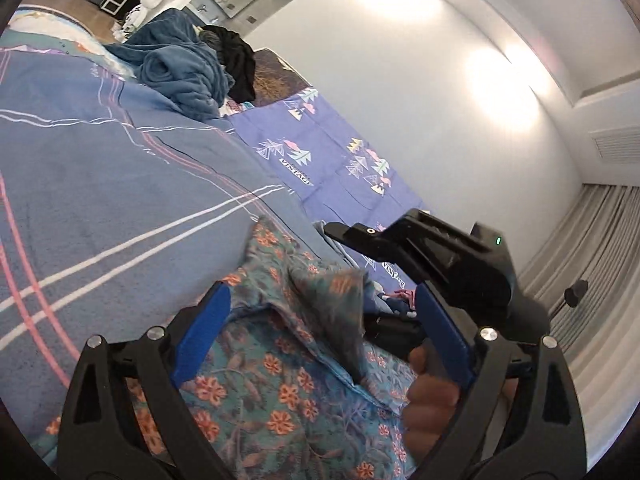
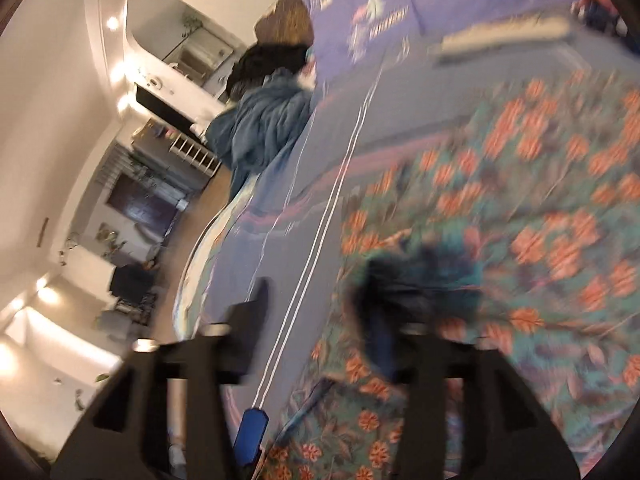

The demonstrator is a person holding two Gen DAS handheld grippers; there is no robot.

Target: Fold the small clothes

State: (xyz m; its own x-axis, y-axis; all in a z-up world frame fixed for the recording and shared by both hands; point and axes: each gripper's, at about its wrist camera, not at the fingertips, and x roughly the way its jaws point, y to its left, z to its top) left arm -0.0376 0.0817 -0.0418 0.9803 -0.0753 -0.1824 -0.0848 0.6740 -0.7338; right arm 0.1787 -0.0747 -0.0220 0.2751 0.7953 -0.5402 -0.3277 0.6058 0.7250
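Lying right under both cameras is the floral garment [image 1: 280, 392], teal cloth scattered with orange flowers, spread on the bed's blue-grey bedspread [image 1: 100, 168]. In the left wrist view the left gripper [image 1: 320, 328] has its blue pads spread wide, one either side of a raised fold of the garment, and neither pad presses on the cloth. The fold stands up as a ridge running away from the camera toward the pillows, and the visible cloth stretches roughly that same way, with a pointed corner reaching onto the bedspread's white stripes. Just past the right-hand pad sits the right gripper [image 1: 424, 256], black, held in the person's hand [image 1: 432, 392], whose fingers curl round the handle.

Over to the right wrist view, and it's heavily smeared! Here the garment [image 2: 500, 220] fills the right half of the frame, far more of it than the left camera catches, its near edge running alongside the white stripes. The right gripper [image 2: 320, 320] shows its fingers set apart; a dark blur of cloth sits by the right-hand finger, and I cannot tell whether it touches.

Further off, both views find a crumpled teal blanket [image 1: 180, 68] with a black garment [image 1: 236, 56] against it, and purple patterned pillows [image 1: 320, 152] by the white wall. Only the right camera shows the room beyond.
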